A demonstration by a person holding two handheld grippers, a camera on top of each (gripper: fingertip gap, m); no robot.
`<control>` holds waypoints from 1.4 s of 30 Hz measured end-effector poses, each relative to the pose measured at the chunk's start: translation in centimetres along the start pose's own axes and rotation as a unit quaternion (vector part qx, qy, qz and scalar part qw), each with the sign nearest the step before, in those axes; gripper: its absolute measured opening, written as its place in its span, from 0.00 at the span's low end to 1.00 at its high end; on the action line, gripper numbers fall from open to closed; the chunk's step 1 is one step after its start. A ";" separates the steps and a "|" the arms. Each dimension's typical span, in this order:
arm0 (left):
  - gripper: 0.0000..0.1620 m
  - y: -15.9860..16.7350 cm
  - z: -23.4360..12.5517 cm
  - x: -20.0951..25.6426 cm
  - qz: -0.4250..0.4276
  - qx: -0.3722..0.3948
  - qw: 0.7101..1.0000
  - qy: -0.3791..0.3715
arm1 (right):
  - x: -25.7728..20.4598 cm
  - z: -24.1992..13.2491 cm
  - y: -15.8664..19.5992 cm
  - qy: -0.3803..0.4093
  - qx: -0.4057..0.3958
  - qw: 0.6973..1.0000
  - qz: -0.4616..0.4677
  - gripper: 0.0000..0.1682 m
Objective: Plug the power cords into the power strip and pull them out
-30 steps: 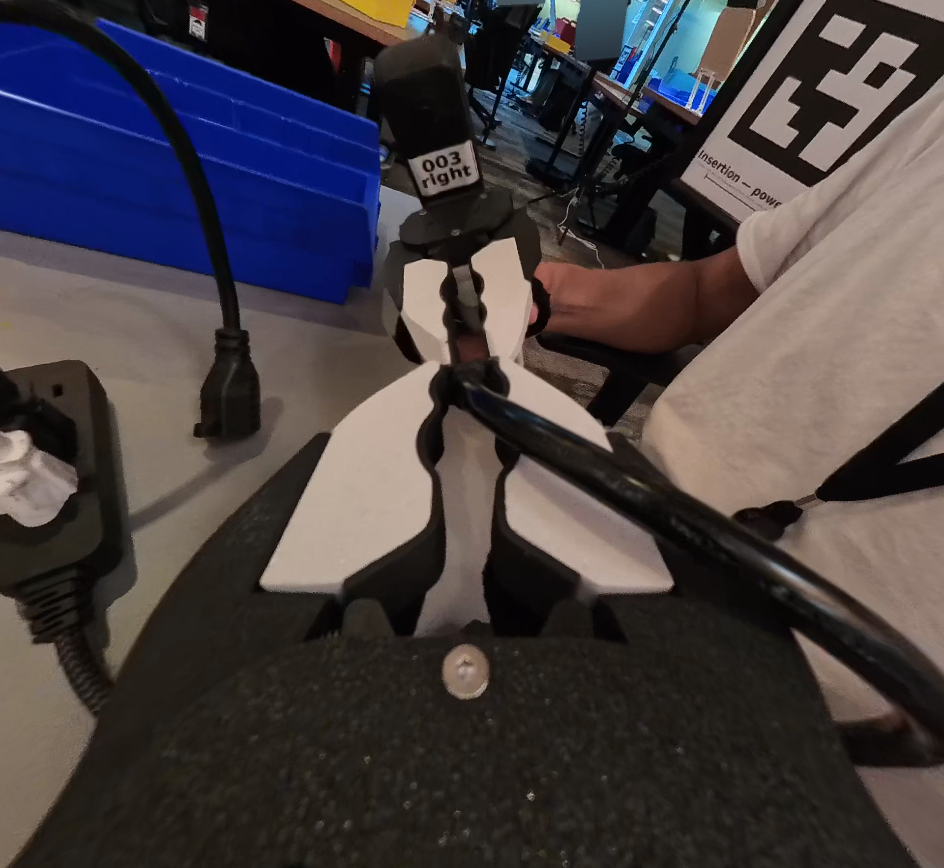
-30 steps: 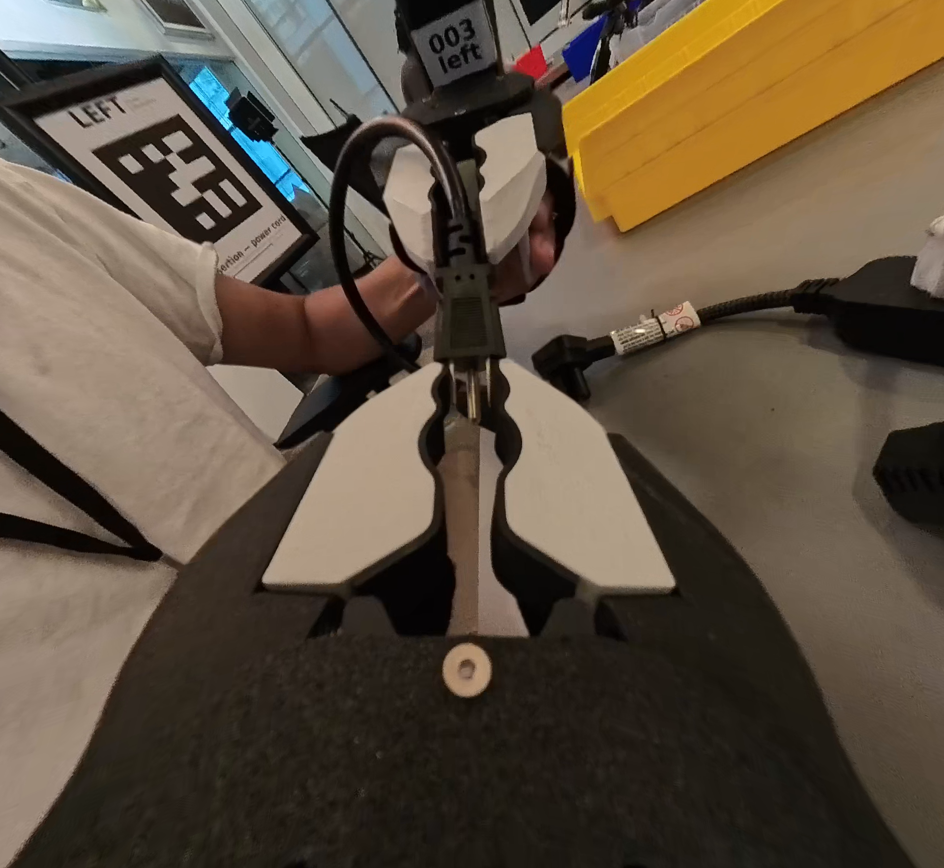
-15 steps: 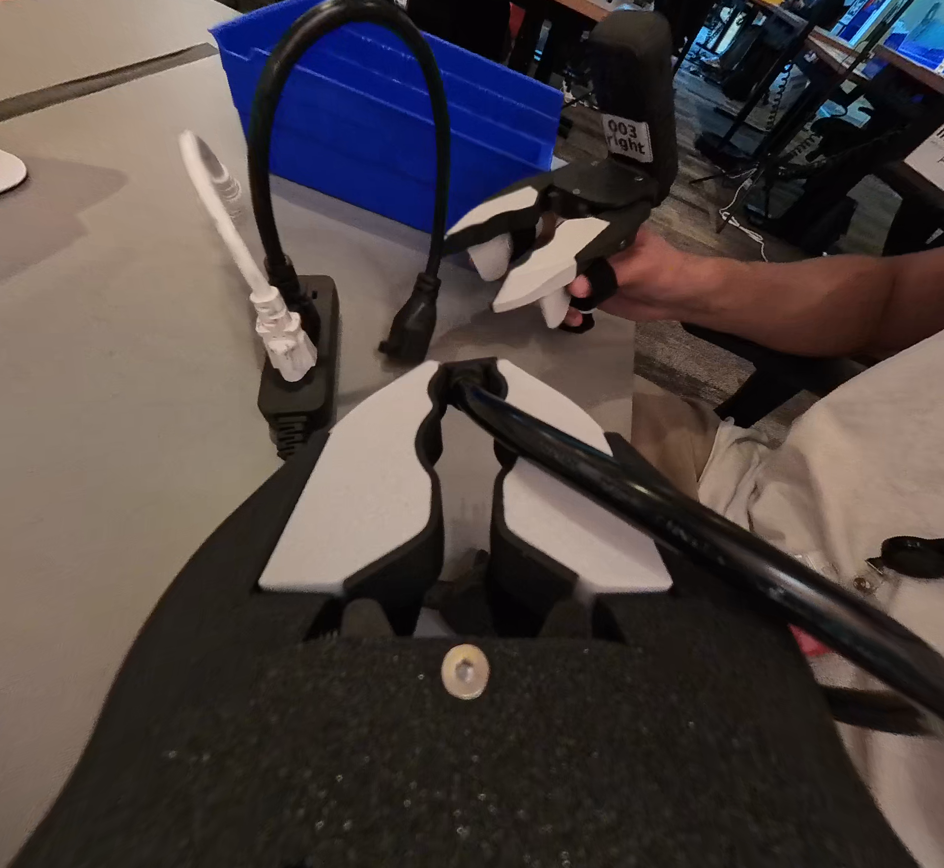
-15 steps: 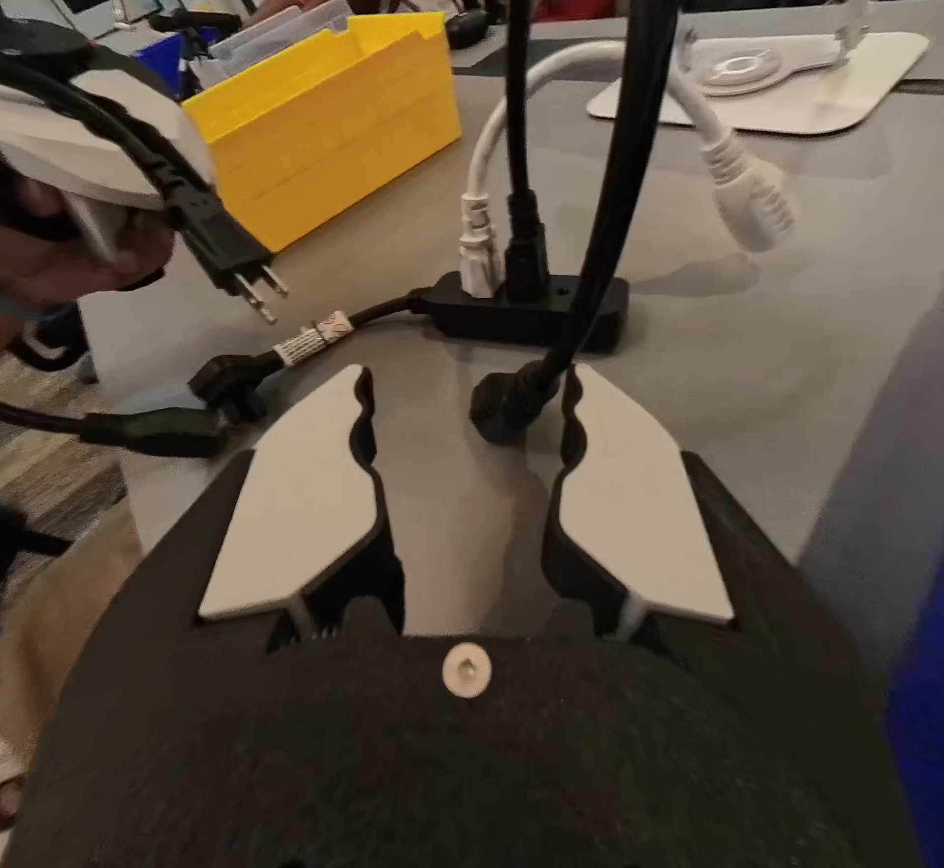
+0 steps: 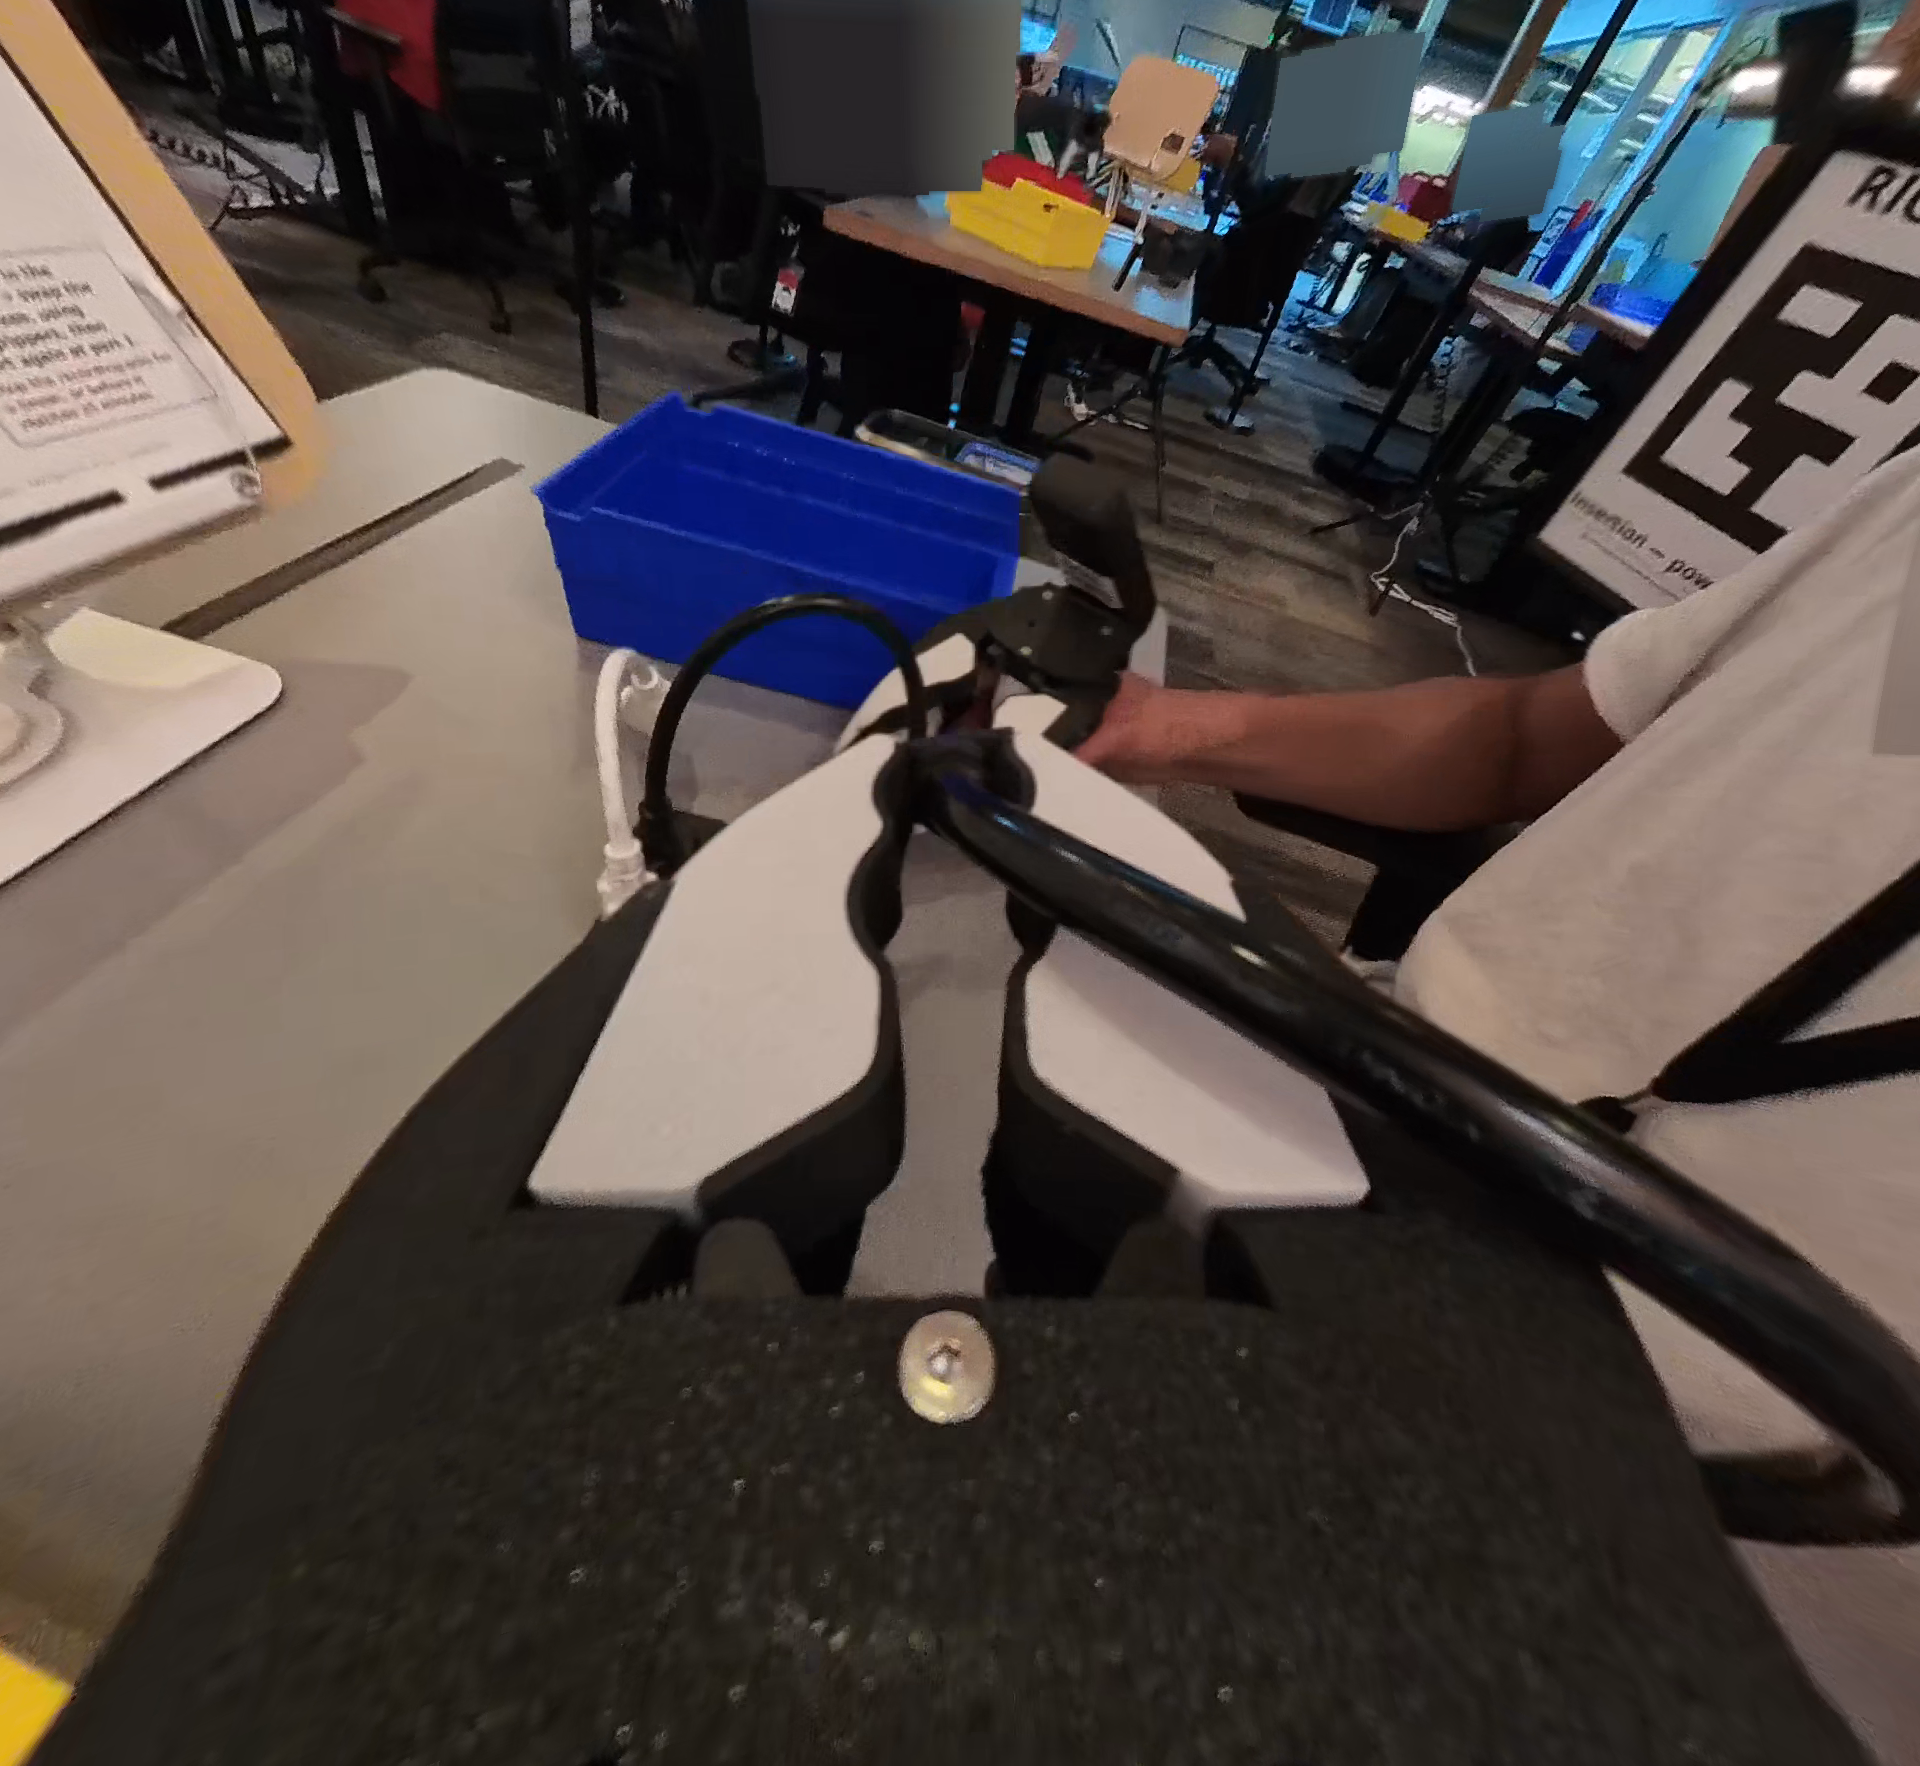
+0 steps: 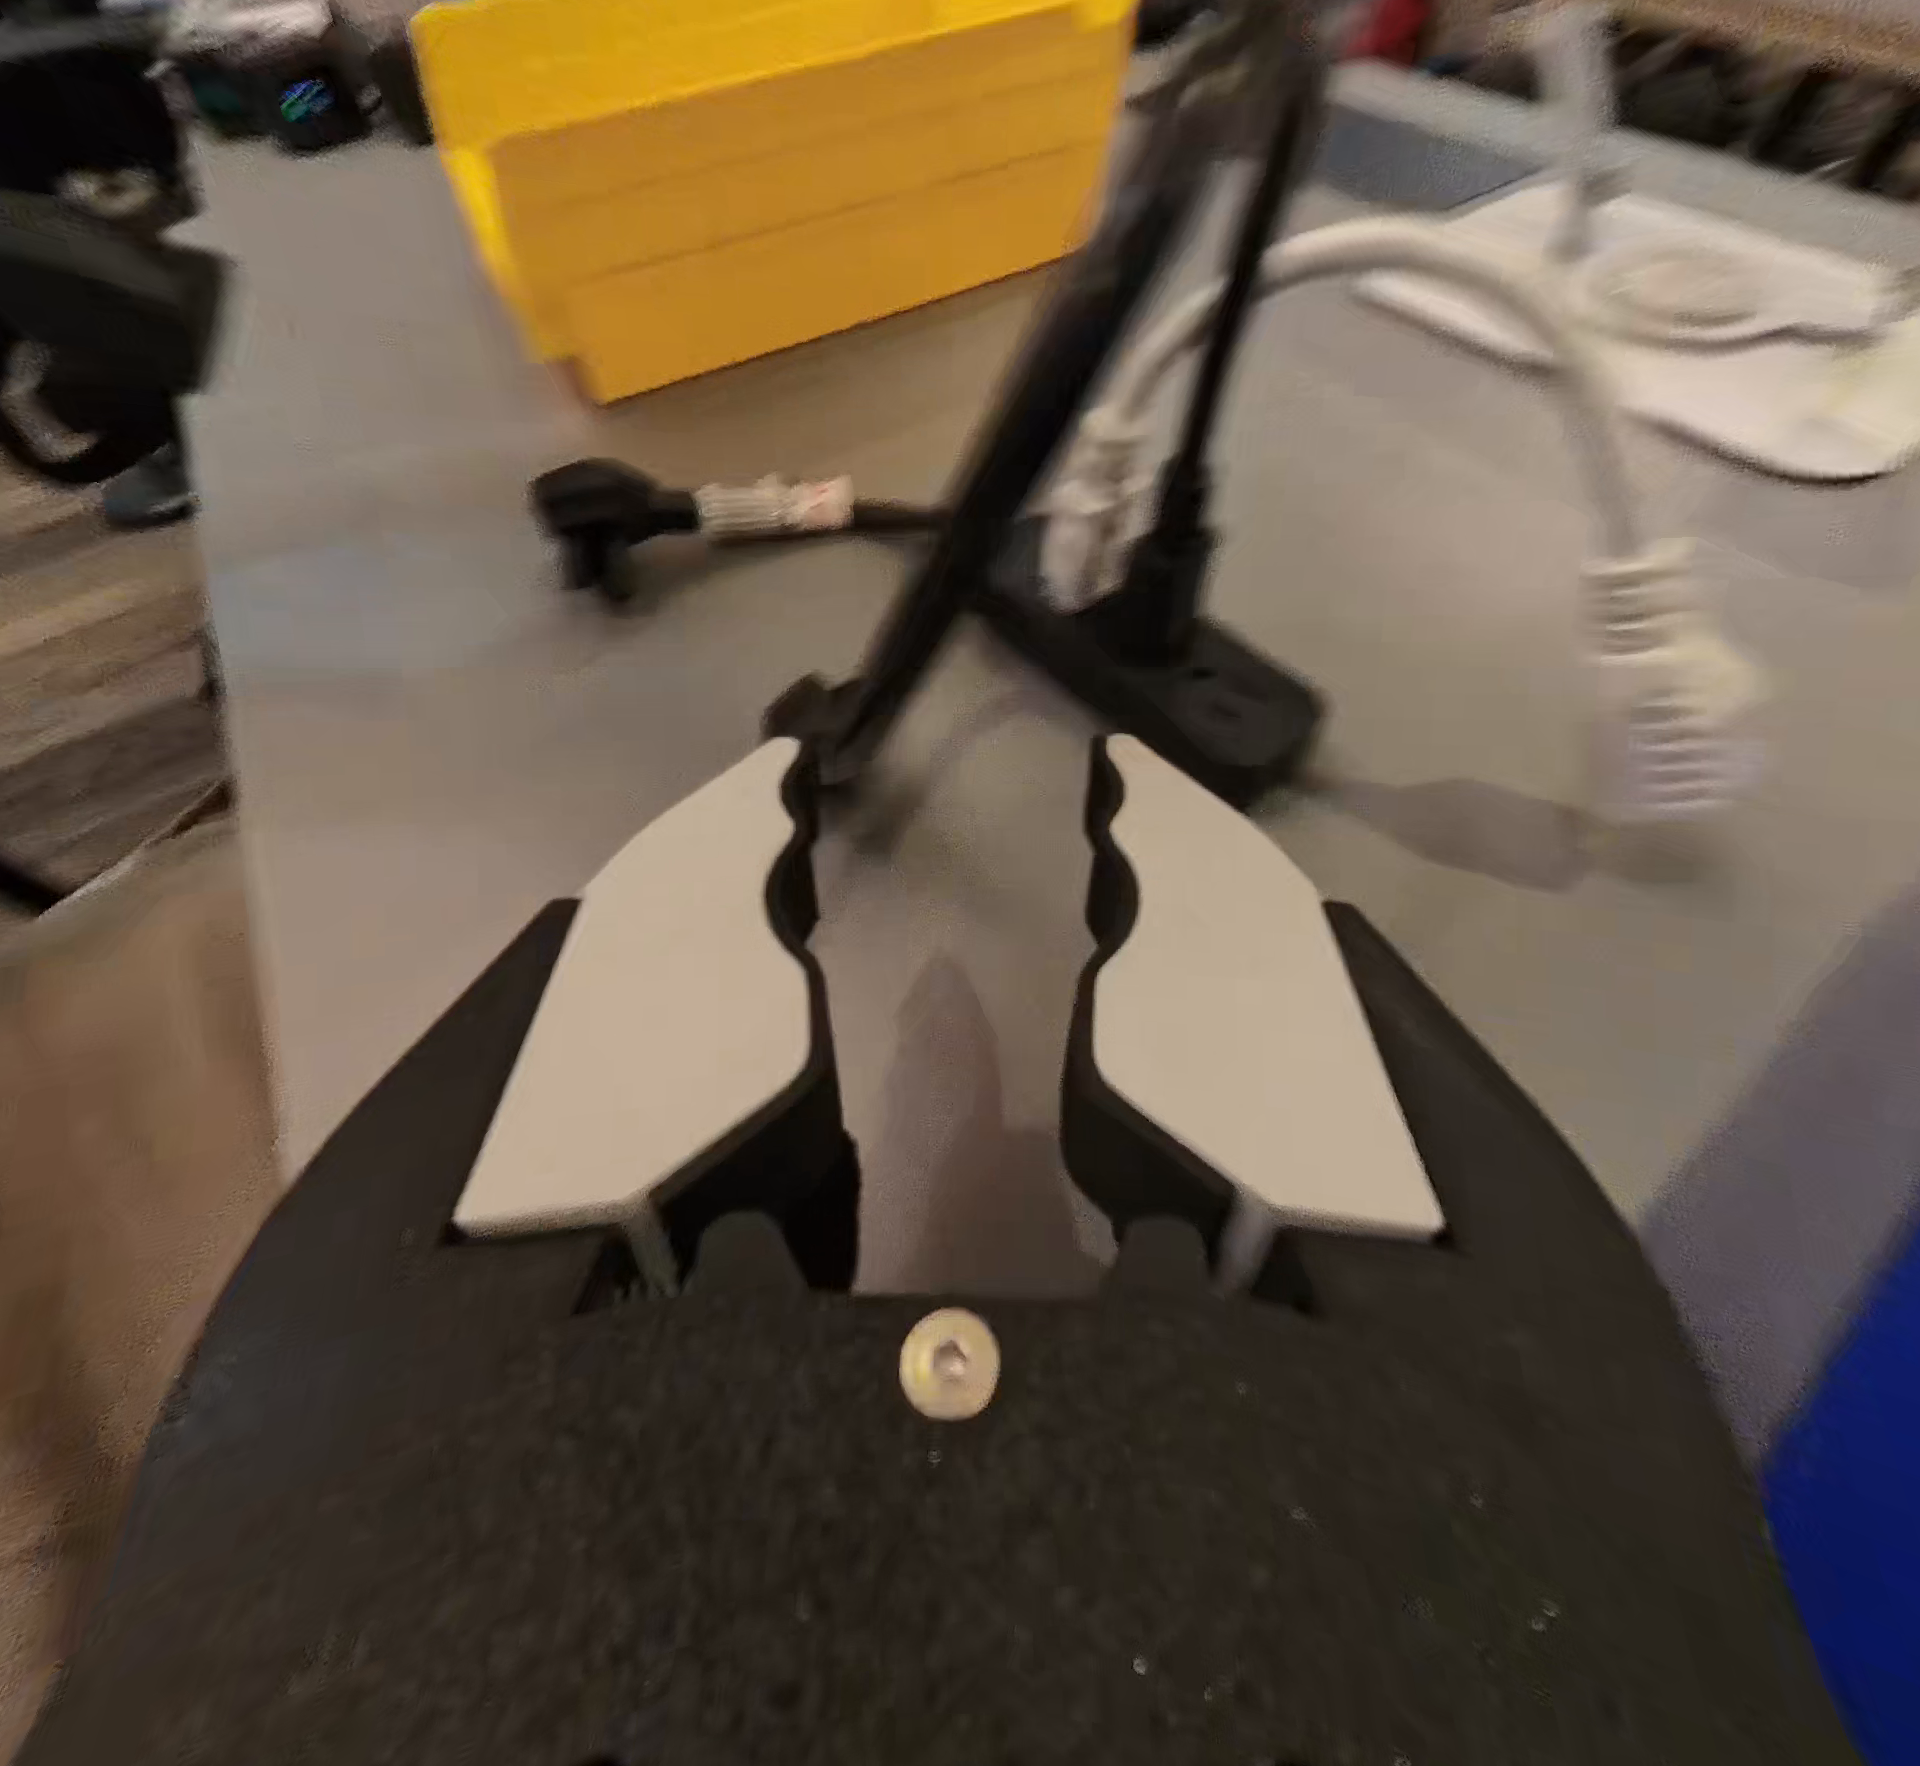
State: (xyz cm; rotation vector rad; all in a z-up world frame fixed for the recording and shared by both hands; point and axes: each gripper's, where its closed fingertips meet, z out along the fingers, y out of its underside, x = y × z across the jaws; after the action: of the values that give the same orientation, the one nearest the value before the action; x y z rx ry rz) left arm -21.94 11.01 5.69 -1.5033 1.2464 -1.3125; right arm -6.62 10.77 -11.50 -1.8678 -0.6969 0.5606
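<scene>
Two bins, blue (image 5: 774, 540) and yellow (image 6: 790, 189), apparently share one grey table (image 5: 312, 885).

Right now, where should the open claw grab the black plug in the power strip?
Probably the thick body of the black plug, not its cord. Come from above, since it stands upright in the power strip. Close the right claw across the strip: a white plug crowds one side.
</scene>
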 end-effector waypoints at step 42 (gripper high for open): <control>0.09 -6.0 18.4 -2.8 0.053 -0.311 0.935 0.161 | 3.5 9.2 2.1 -0.134 -0.132 0.970 0.154 0.40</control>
State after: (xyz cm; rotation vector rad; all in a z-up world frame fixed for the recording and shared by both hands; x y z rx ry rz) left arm -2.70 14.16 7.56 -1.6388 2.0722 -1.1789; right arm -9.67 18.51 -17.06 -2.1911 -0.6857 0.9743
